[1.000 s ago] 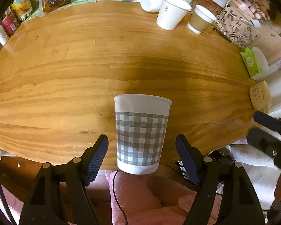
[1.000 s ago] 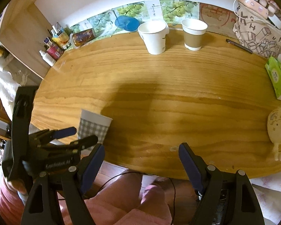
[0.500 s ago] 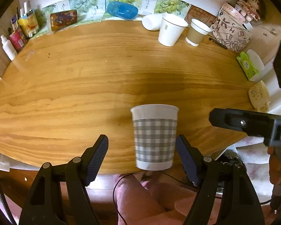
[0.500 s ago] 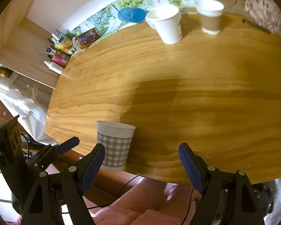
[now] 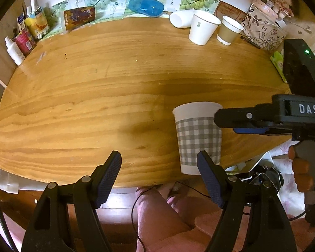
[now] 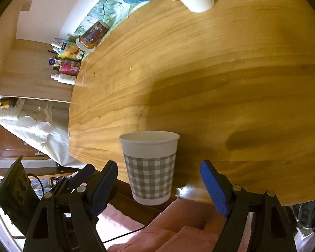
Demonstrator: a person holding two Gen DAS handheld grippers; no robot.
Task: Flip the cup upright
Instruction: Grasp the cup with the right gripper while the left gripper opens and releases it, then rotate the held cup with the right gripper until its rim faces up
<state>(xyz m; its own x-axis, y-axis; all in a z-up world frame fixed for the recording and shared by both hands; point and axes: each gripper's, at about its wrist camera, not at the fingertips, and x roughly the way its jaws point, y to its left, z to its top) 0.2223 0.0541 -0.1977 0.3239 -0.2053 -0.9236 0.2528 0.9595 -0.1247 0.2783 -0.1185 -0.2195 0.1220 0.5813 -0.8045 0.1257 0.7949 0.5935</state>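
Note:
A paper cup with a grey checked band (image 5: 199, 140) stands upright, mouth up, at the near edge of the wooden table (image 5: 115, 79). My left gripper (image 5: 159, 177) is open and empty, with the cup just beyond its right finger. My right gripper (image 6: 159, 185) is open, with the cup (image 6: 149, 168) standing between and just beyond its fingers, not touched. The right gripper also shows in the left wrist view (image 5: 239, 122), reaching in from the right at the cup's rim.
A white paper cup (image 5: 202, 29) and a brown paper cup (image 5: 230, 30) stand at the far edge, with a white cup lying on its side (image 5: 179, 20). A blue case (image 5: 146, 7), bottles (image 5: 25, 37) at far left and a patterned bag (image 5: 262, 31) line the back.
My left gripper has slid left, leaving the cup off to its right. My right gripper has swung in from the right and rolled, so the cup now stands between its open fingers.

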